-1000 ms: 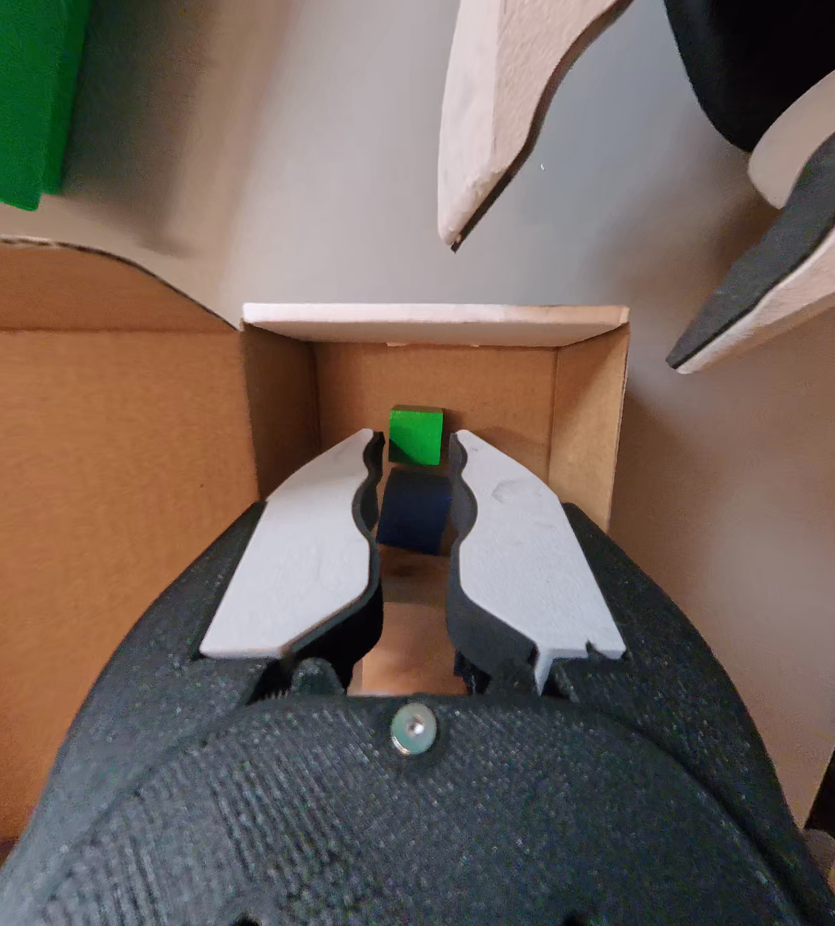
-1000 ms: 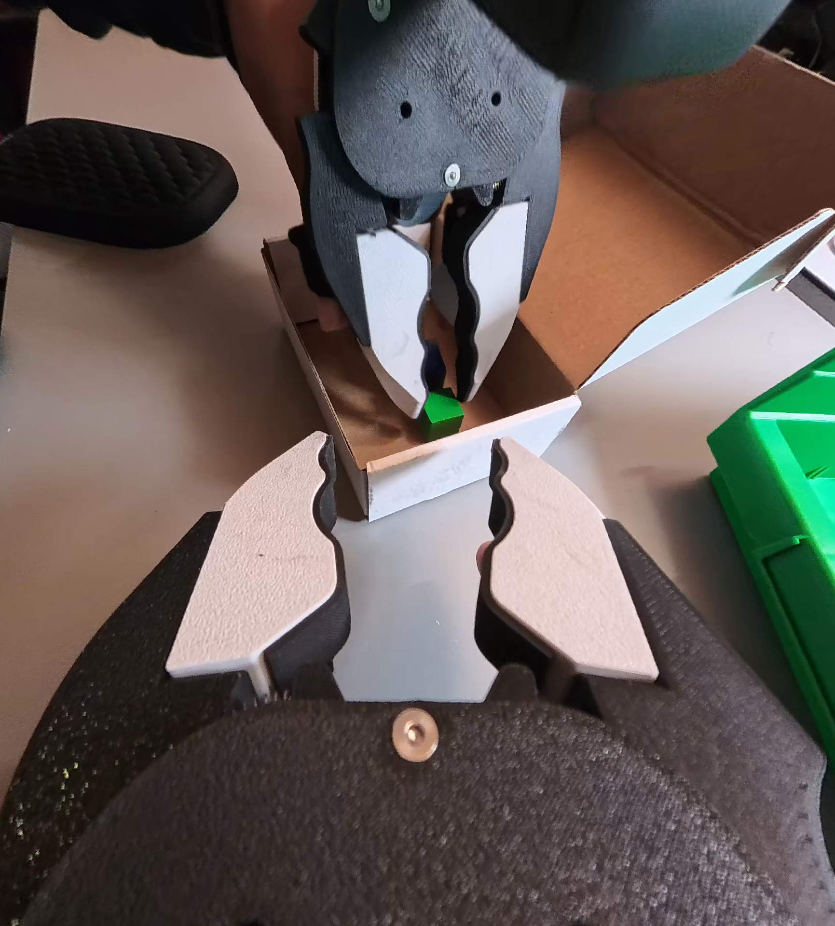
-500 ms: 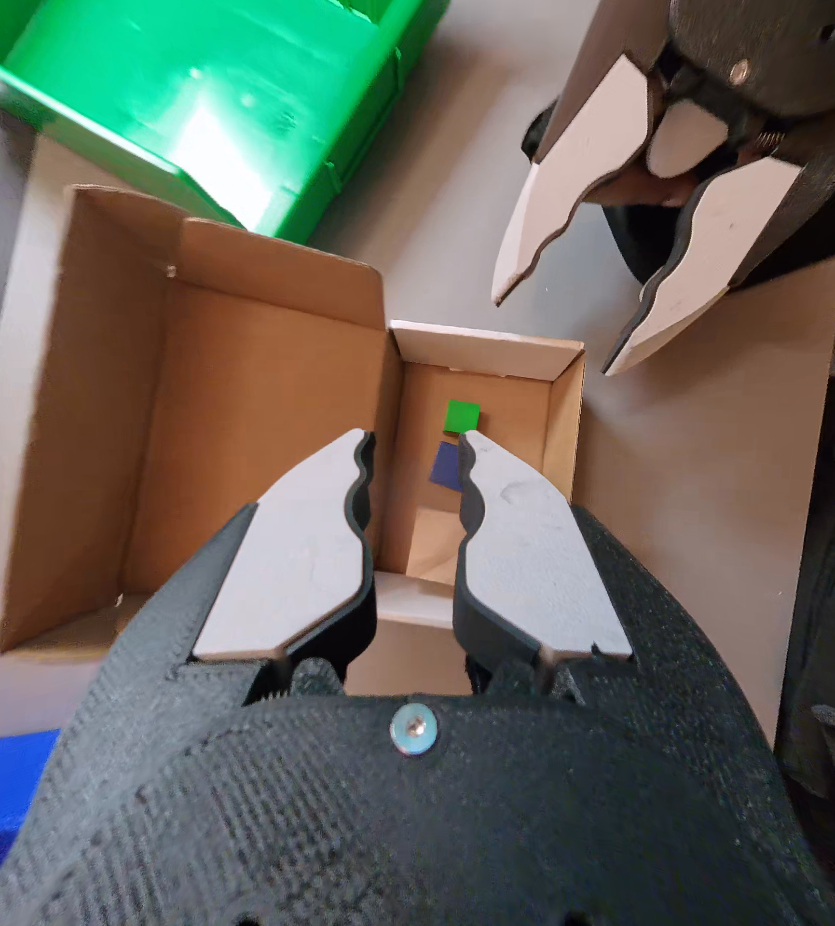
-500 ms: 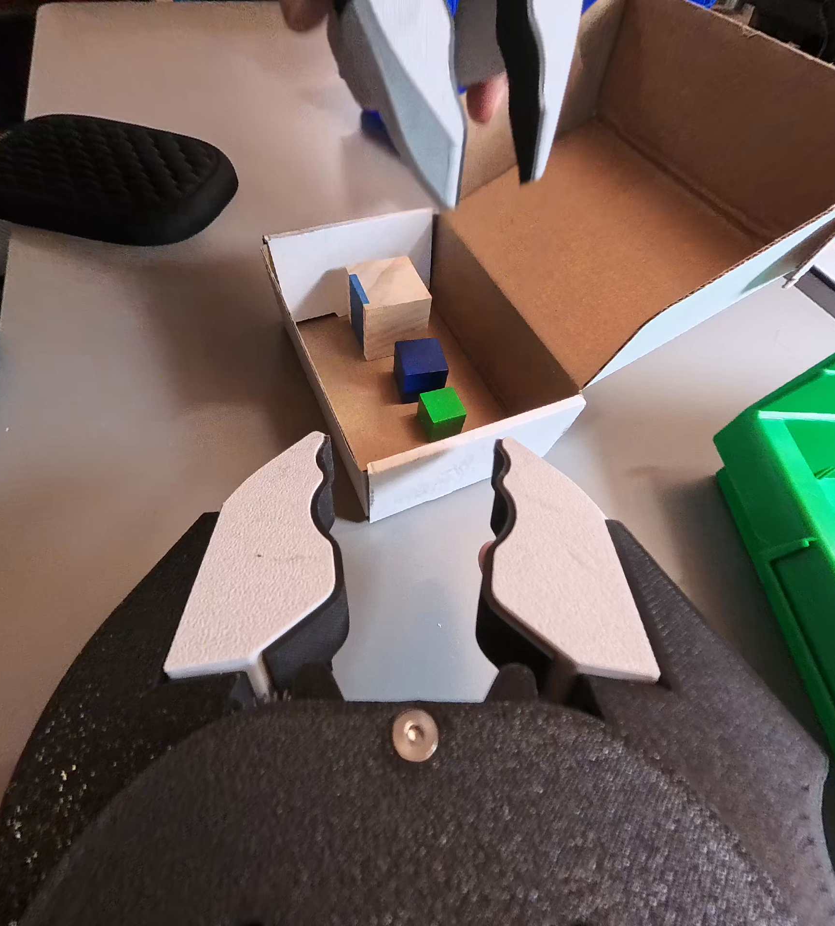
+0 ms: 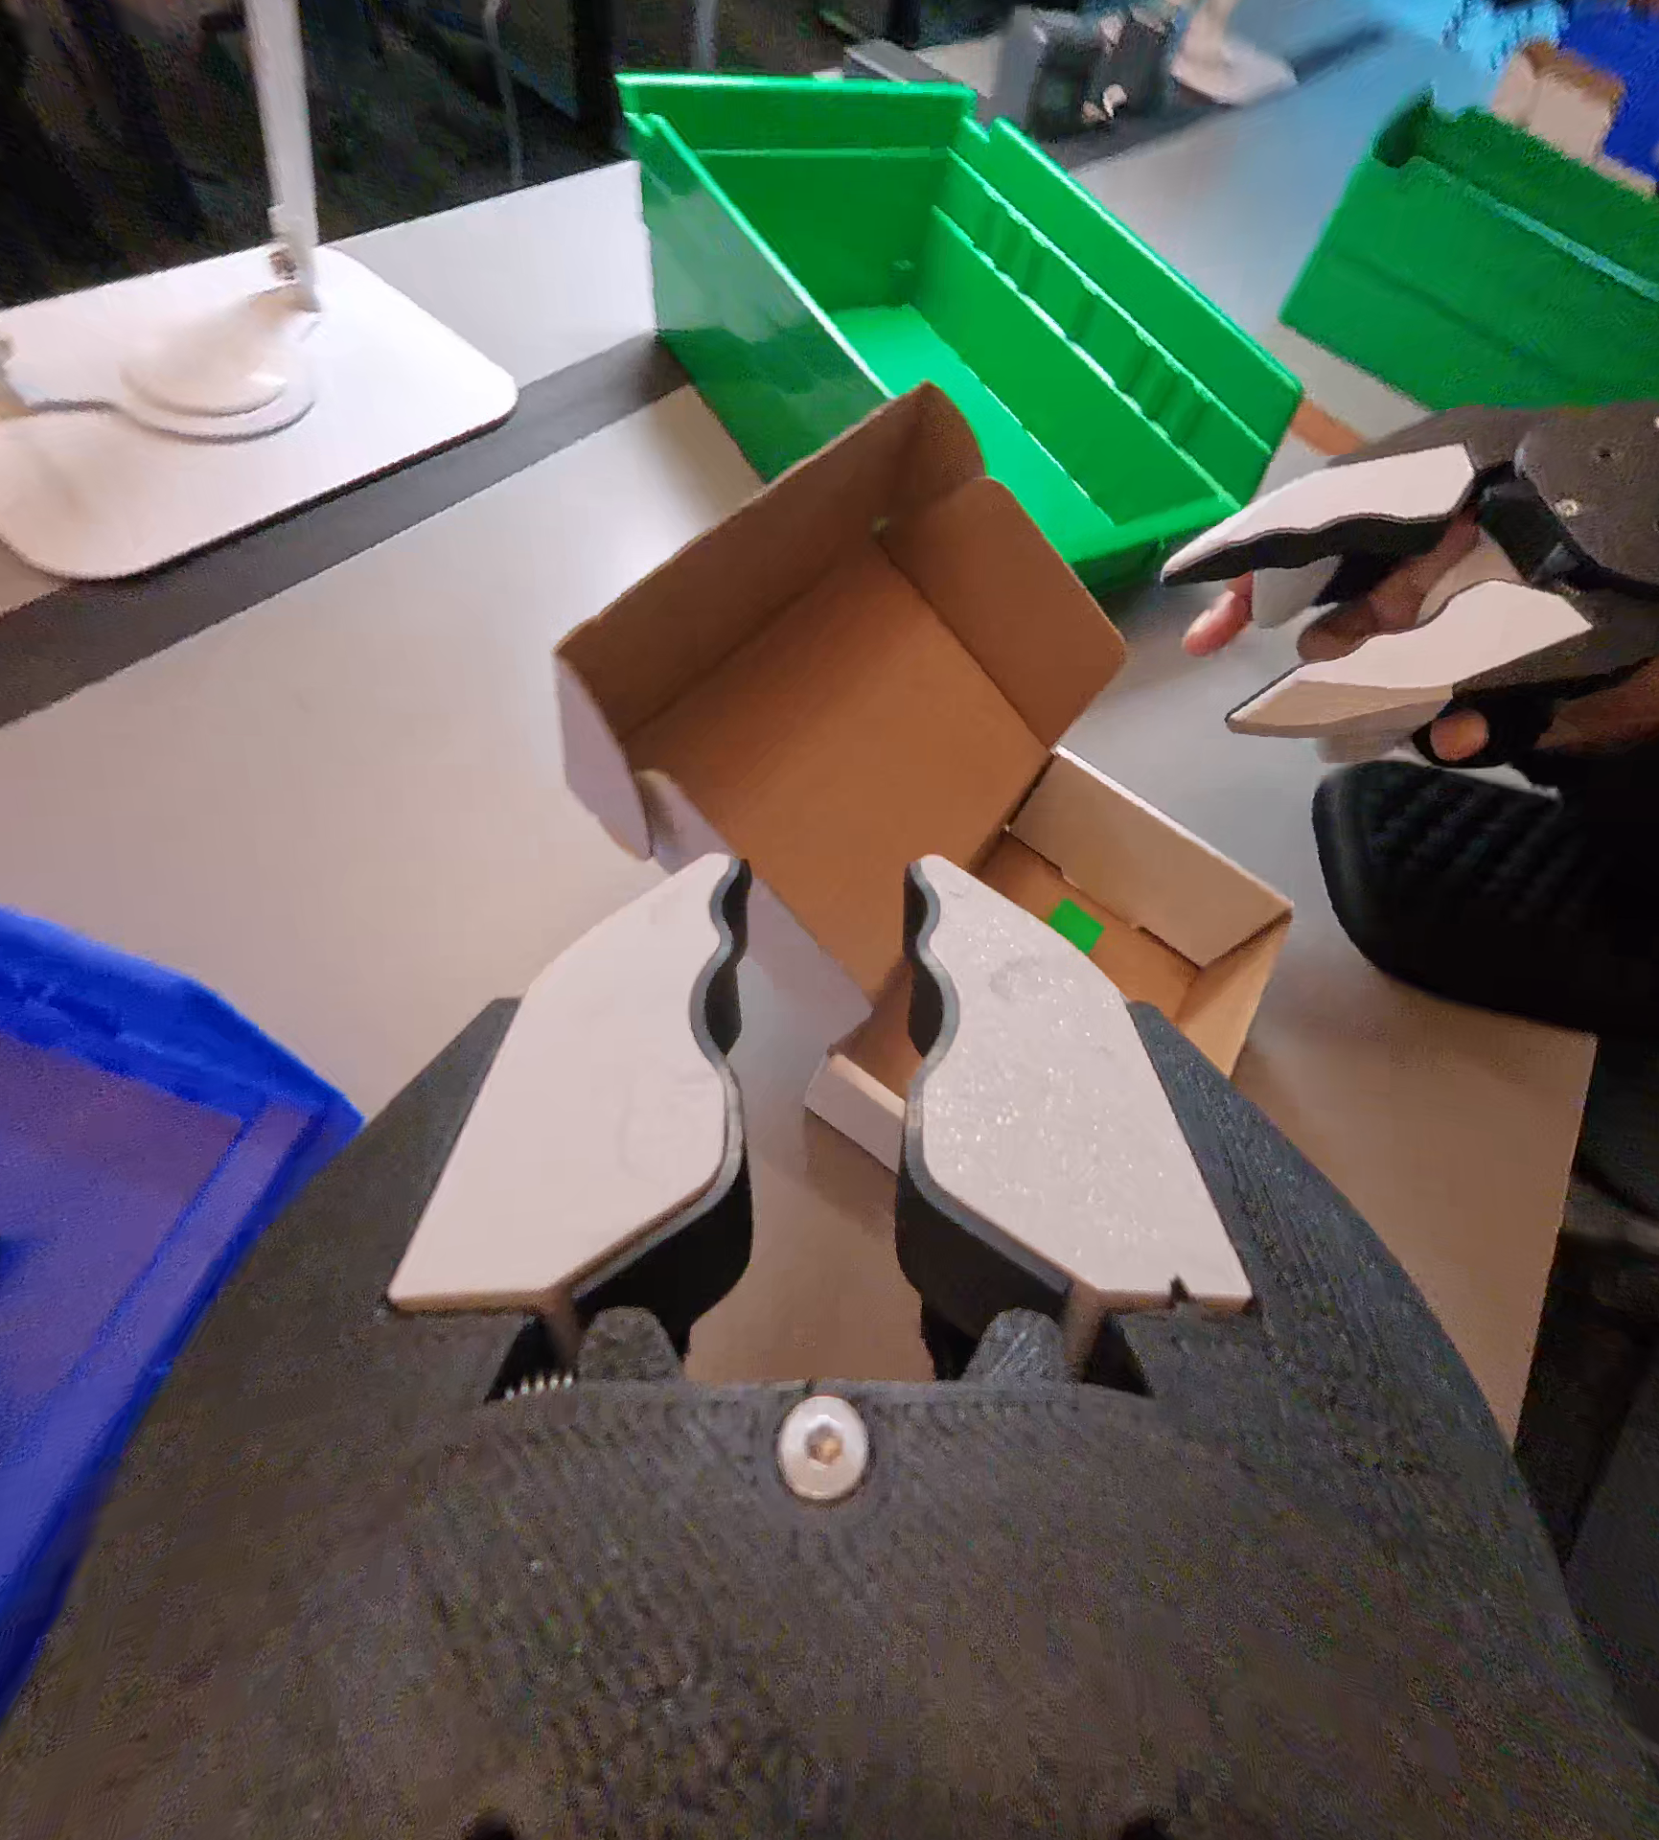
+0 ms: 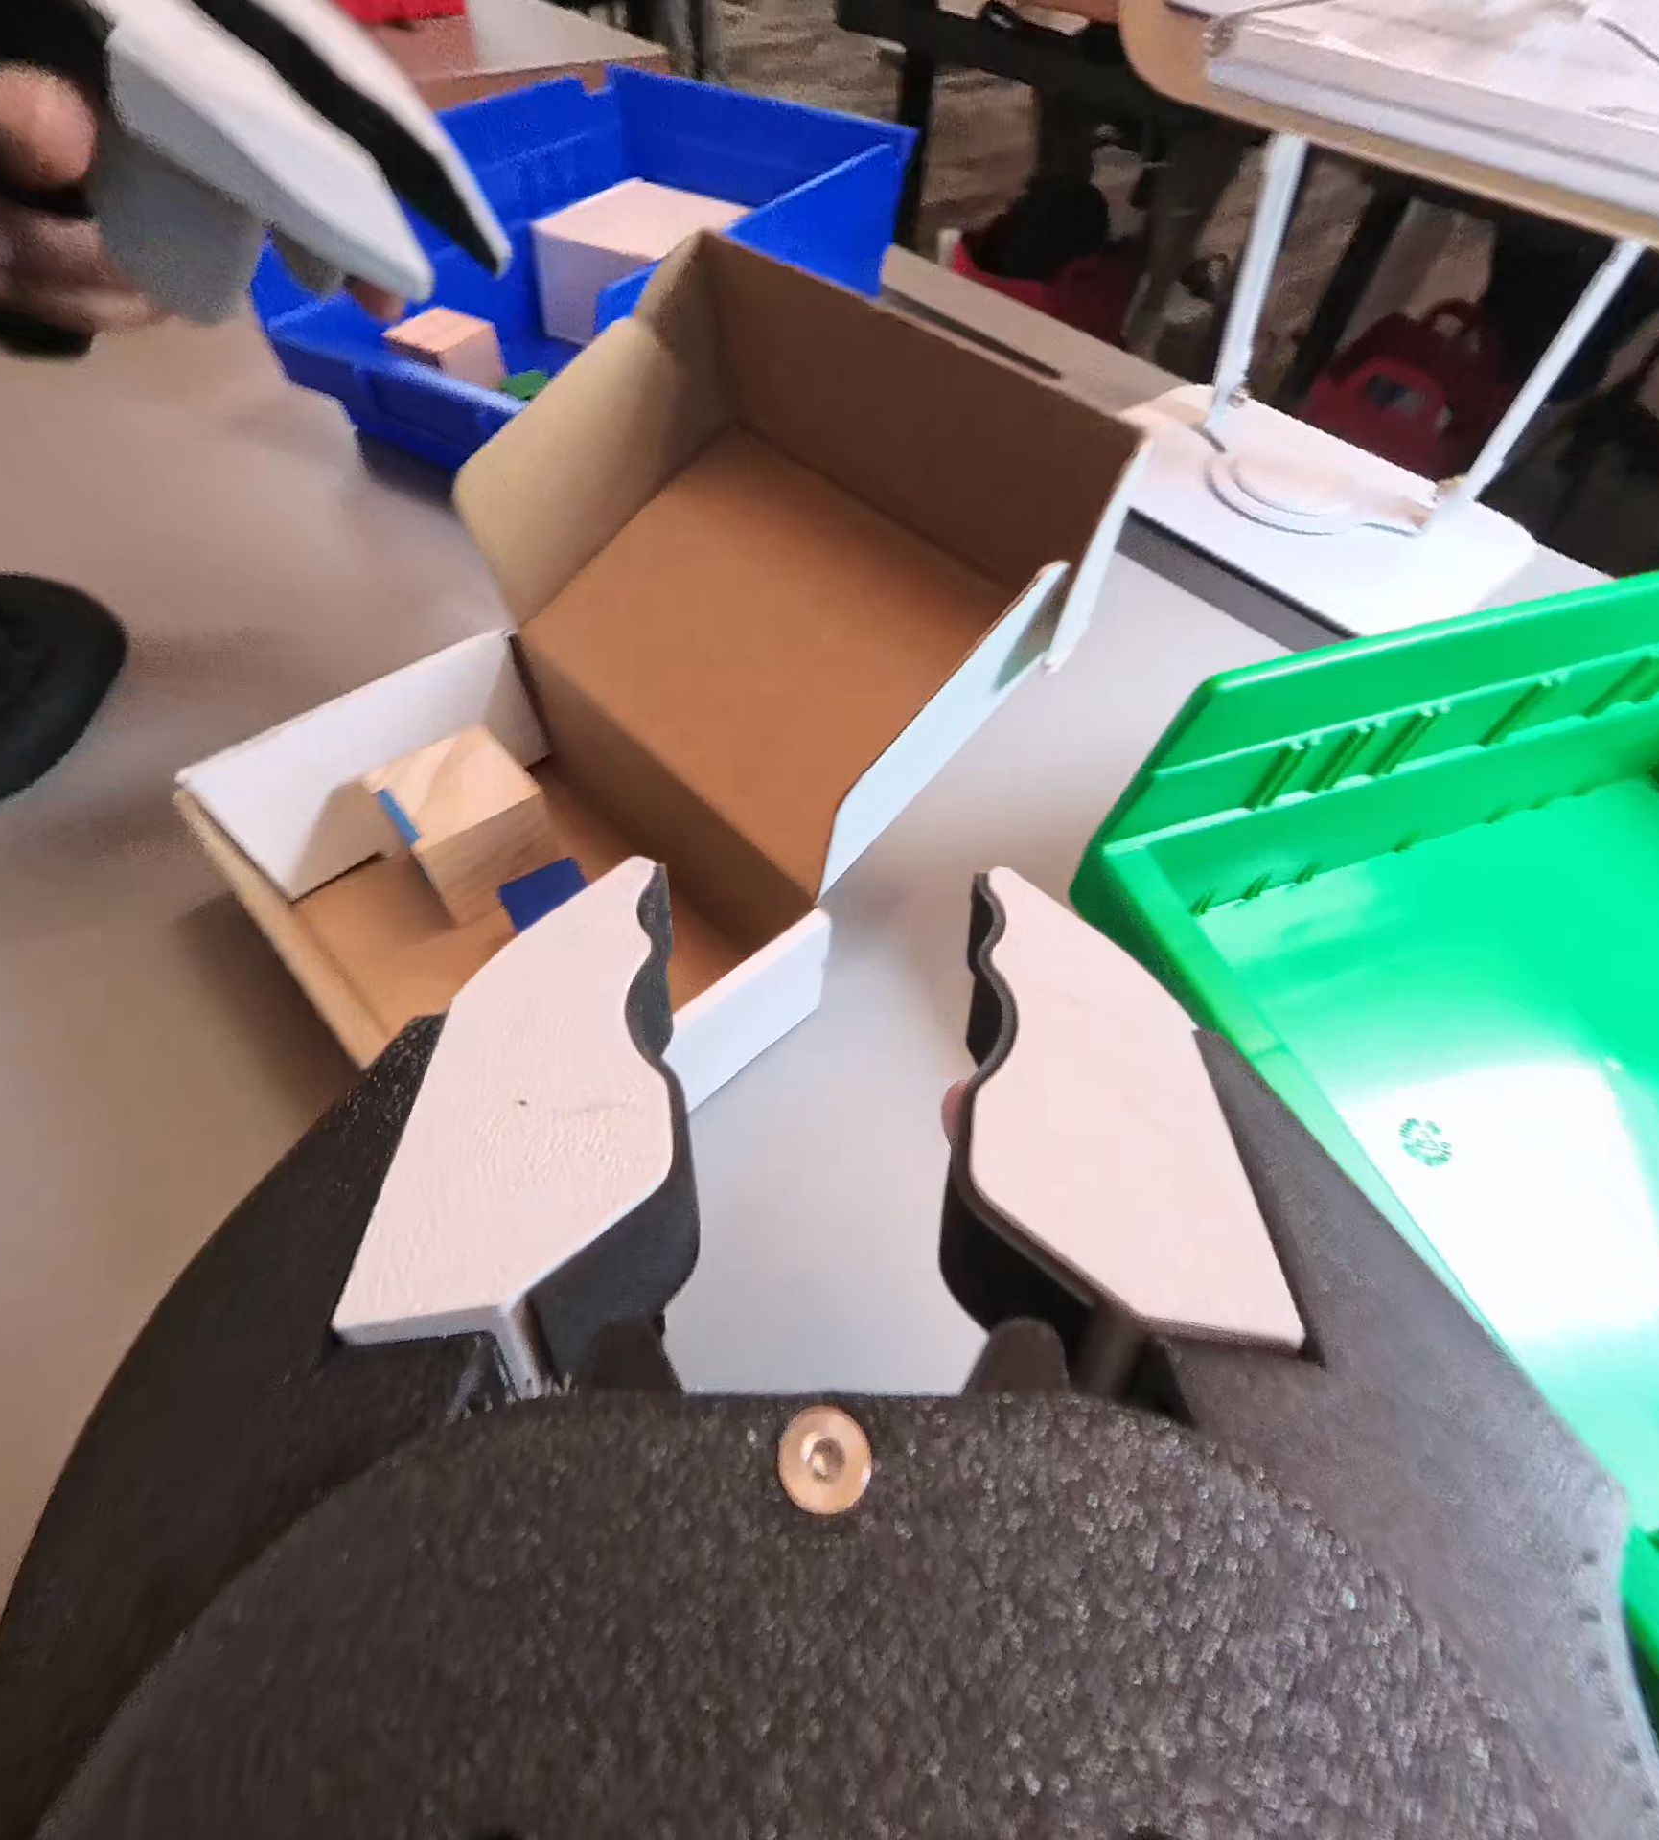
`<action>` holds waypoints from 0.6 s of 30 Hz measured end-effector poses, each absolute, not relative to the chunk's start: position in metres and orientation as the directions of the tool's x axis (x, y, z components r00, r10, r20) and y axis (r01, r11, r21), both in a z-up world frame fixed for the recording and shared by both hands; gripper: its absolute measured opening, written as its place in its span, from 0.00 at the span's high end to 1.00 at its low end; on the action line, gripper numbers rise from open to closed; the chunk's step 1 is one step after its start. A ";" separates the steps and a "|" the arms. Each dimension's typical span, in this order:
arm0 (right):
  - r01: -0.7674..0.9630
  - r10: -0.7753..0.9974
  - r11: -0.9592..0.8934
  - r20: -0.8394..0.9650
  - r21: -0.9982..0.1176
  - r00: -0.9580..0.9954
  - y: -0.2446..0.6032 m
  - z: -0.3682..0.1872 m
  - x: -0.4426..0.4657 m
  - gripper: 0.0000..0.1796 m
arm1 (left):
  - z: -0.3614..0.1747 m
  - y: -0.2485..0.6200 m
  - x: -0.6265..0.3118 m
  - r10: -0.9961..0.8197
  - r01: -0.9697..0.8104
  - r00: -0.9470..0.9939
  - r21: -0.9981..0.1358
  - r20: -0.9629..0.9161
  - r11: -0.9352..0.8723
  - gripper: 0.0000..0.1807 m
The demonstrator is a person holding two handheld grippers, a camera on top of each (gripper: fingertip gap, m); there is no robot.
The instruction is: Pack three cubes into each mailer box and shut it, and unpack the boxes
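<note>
Cubes sit in the open mailer box (image 6: pixel 785 637) just ahead of the right tongs (image 6: pixel 820 956): a wooden cube (image 6: pixel 467 811), a blue cube (image 6: pixel 541 886), a green cube (image 5: pixel 1076 924). Both right and left tongs (image 5: pixel 825 926) are spread, empty. Closing risk, I judge: the tall wooden cube may block the upright lid (image 5: pixel 835 657), and a push could skid the box across the bench (image 6: pixel 108 996).

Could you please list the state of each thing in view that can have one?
Mailer box: open, lid up.
Wooden cube: inside the box.
Blue cube: inside the box, partly hidden.
Green cube: inside the box.
Green bin: looks empty.
Blue bin: holds a white box and blocks.
Left gripper: open, empty.
Right gripper: open, empty.
</note>
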State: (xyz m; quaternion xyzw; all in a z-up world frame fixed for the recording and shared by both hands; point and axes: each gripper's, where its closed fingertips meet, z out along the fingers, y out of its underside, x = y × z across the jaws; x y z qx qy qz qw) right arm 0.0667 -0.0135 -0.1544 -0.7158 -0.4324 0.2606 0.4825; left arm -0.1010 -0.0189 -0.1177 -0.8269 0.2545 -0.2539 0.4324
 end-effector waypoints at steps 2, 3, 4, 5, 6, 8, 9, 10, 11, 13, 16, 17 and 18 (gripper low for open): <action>0.353 0.846 -0.192 0.027 -0.916 0.532 0.000 -0.148 0.064 0.68 | -0.125 -0.017 -0.106 -0.594 -0.129 0.764 -0.843 0.251 -0.521 0.83; 0.351 0.834 -0.199 0.030 -0.915 0.551 0.007 -0.144 0.063 0.68 | -0.129 -0.016 -0.107 -0.575 -0.103 0.772 -0.841 0.270 -0.532 0.83; 0.347 0.829 -0.207 0.025 -0.915 0.559 0.013 -0.141 0.060 0.68 | -0.134 -0.014 -0.108 -0.559 -0.085 0.781 -0.838 0.280 -0.539 0.83; 0.340 0.824 -0.229 0.004 -0.912 0.567 0.018 -0.138 0.057 0.69 | -0.139 -0.011 -0.108 -0.544 -0.077 0.789 -0.834 0.284 -0.546 0.82; 0.334 0.820 -0.260 -0.024 -0.906 0.572 0.022 -0.137 0.053 0.69 | -0.143 -0.008 -0.108 -0.533 -0.073 0.796 -0.829 0.287 -0.555 0.81; 0.328 0.806 -0.323 -0.076 -0.888 0.587 0.032 -0.139 0.047 0.73 | -0.148 -0.004 -0.105 -0.528 -0.056 0.788 -0.817 0.316 -0.574 0.82; 0.332 0.803 -0.346 -0.094 -0.878 0.589 0.036 -0.141 0.045 0.74 | -0.150 -0.002 -0.103 -0.528 -0.053 0.783 -0.811 0.329 -0.583 0.82; 0.340 0.799 -0.368 -0.107 -0.865 0.592 0.039 -0.144 0.043 0.75 | -0.152 0.000 -0.101 -0.528 -0.055 0.782 -0.807 0.331 -0.588 0.82; 0.349 0.798 -0.386 -0.119 -0.854 0.591 0.041 -0.148 0.041 0.77 | -0.154 0.002 -0.100 -0.529 -0.059 0.782 -0.807 0.328 -0.588 0.84; 0.355 0.803 -0.400 -0.136 -0.845 0.581 0.040 -0.152 0.036 0.83 | -0.155 0.003 -0.097 -0.542 -0.074 0.778 -0.811 0.317 -0.580 0.88; 0.356 0.808 -0.370 -0.107 -0.858 0.580 0.036 -0.151 0.034 0.93 | -0.153 0.003 -0.096 -0.555 -0.094 0.783 -0.829 0.281 -0.552 0.91; 0.363 0.811 -0.345 -0.080 -0.866 0.579 0.034 -0.149 0.035 0.93 | -0.151 0.001 -0.095 -0.567 -0.097 0.778 -0.839 0.272 -0.535 0.91; 0.368 0.819 -0.308 -0.048 -0.877 0.571 0.030 -0.146 0.035 0.93 | -0.149 -0.002 -0.095 -0.581 -0.104 0.774 -0.854 0.253 -0.510 0.91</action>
